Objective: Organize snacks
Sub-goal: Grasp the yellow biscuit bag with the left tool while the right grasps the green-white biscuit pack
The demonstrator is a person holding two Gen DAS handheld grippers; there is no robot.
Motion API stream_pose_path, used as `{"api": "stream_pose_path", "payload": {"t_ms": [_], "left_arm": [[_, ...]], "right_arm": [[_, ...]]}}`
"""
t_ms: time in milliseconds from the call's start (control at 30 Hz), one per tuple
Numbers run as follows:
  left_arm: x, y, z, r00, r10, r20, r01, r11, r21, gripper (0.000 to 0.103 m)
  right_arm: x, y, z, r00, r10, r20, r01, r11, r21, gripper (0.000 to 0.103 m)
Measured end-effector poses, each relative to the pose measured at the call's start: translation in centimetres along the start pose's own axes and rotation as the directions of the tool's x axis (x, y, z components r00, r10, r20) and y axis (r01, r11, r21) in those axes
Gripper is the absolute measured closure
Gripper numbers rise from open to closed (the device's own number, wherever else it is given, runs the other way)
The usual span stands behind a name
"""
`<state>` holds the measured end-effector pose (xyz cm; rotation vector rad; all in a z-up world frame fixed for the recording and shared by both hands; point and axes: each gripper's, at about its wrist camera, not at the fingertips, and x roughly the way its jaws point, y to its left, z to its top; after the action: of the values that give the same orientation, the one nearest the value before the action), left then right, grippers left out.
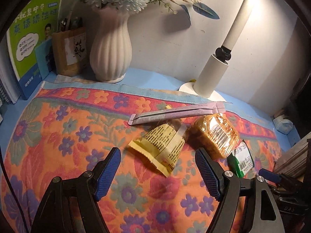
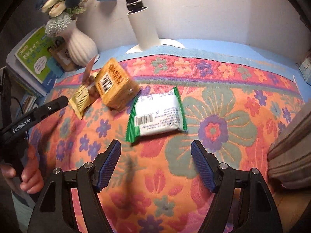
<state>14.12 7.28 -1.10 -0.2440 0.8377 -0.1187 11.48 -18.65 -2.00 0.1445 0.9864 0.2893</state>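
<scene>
Lying on a flowered cloth (image 1: 64, 128) that covers a blue table (image 1: 11, 120), four snacks sit close together, and the white lamp (image 1: 211, 73) at the back wall serves as the landmark. A long pink stick packet (image 1: 175, 113) lies nearest the lamp's base, stretched across just in front of it. In front of the stick, farther from the lamp, a yellow wrapper (image 1: 161, 149) rests printed side up, one end tucked under the stick. Just beside it, an orange cracker pack (image 1: 215, 134) sits almost straight out from the lamp's base, touching the yellow wrapper. A green and white packet (image 2: 157, 114) lies farthest from the lamp of the four, barcode up, its corner at the cracker pack.

The left tool (image 1: 157, 172) hangs over the cloth with its blue pads spread wide, nothing between them; the yellow wrapper lies just ahead of its tips. The right tool (image 2: 155, 165) also stands spread and empty, the green and white packet just ahead of it, on the lamp's side. A hand (image 2: 29, 176) grips the left tool's handle at the edge of the right view.

Left of the lamp along the wall stand a ribbed white vase (image 1: 110, 52) with blue flowers, a brown pen holder (image 1: 70, 52), and a green book (image 1: 35, 36).
</scene>
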Motion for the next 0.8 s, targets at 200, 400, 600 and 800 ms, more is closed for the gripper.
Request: {"api": "stream_pose_path", "payload": {"t_ms": [200, 400, 600, 800], "left_arm": [[2.6, -0.7, 0.7, 1.0, -0.01, 0.023, 0.009, 0.999, 0.039, 0.026], [3.1, -1.6, 0.1, 0.998, 0.025, 0.059, -0.032, 0.993, 0.111, 0.026], [3.0, -1.5, -0.2, 0.998, 0.013, 0.064, -0.021, 0.992, 0.126, 0.025], [3.2, -1.8, -0.5, 0.998, 0.032, 0.063, -0.041, 0.989, 0.145, 0.025]], "right_arm": [[1.1, -0.9, 0.6, 0.998, 0.042, 0.053, -0.044, 0.999, 0.029, 0.024], [2.4, 1.1, 1.0, 0.999, -0.017, 0.044, 0.019, 0.999, -0.044, 0.017], [3.4, 2.8, 0.9, 0.992, -0.11, 0.066, 0.116, 0.988, -0.105, 0.017], [3.5, 3.2, 0.8, 0.982, -0.163, 0.092, 0.174, 0.976, -0.128, 0.028]]}}
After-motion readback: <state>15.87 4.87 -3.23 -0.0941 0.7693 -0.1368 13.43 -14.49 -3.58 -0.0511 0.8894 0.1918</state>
